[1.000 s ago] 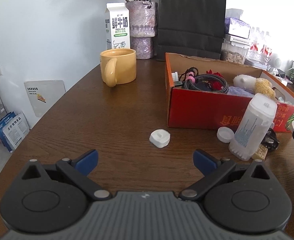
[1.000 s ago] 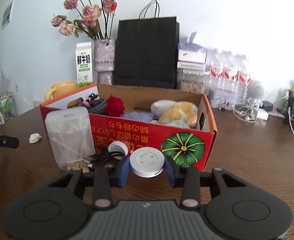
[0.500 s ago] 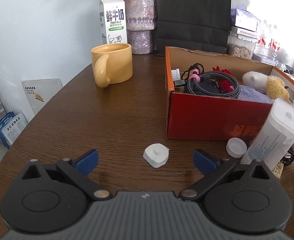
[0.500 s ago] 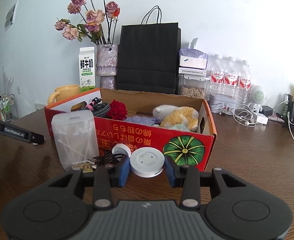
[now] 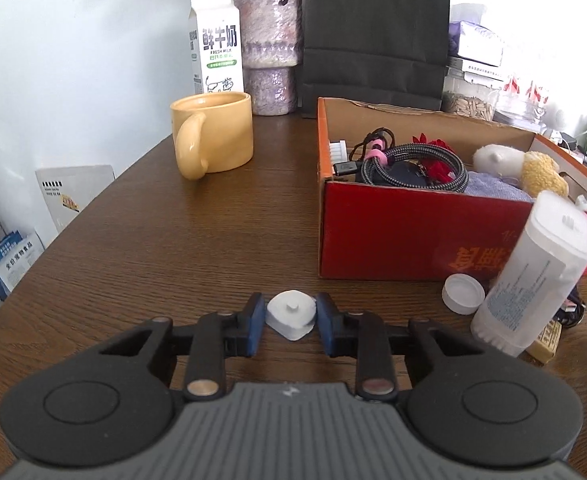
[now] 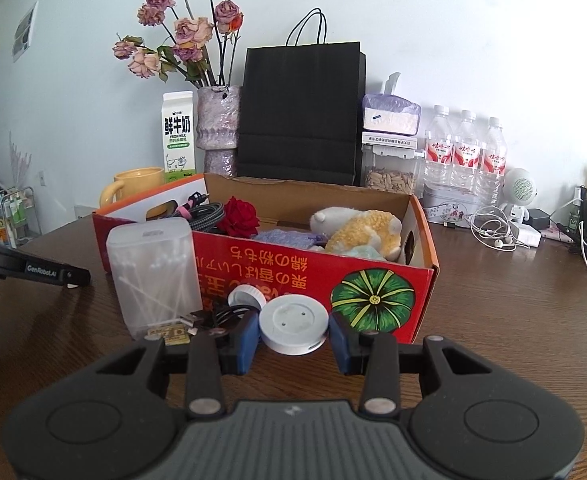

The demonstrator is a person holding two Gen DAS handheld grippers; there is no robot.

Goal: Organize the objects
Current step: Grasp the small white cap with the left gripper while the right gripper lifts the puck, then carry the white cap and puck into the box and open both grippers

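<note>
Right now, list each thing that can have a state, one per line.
left gripper: shut on the small white cap, on the table
small white cap: clamped between the pads
right gripper: shut on the white round disc
white round disc: held, in front of the box
red box: open, partly filled
cotton swab container: upright, lid closed
yellow mug: upright
milk carton: upright, closed

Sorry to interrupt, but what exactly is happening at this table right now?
A person is tidying small items, holding tongs in each hand. The left tongs are closed on a small white plug-like piece on the wooden table. The right tongs grip a round white disc just in front of the red cardboard box, already partly filled.
</note>
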